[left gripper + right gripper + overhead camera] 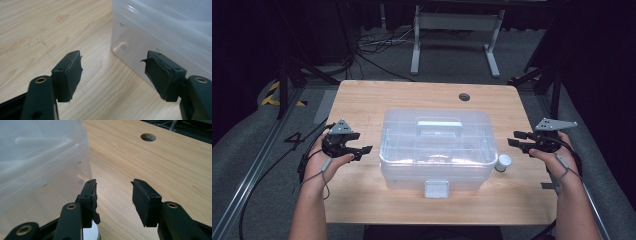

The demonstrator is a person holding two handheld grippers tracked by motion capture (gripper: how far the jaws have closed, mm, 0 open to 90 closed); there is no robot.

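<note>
A clear plastic storage box with a closed lid, a top handle and a front latch stands in the middle of the wooden table. My left gripper hovers open just left of the box, its jaws wide apart with nothing between them; the box's corner fills the right of the left gripper view. My right gripper is open at the box's right side, also holding nothing, and the box wall is at the left of the right gripper view.
A small white round container stands against the box's right front corner, and its top peeks out below my right jaws. A cable hole sits near the table's far edge. A white stand is on the floor beyond.
</note>
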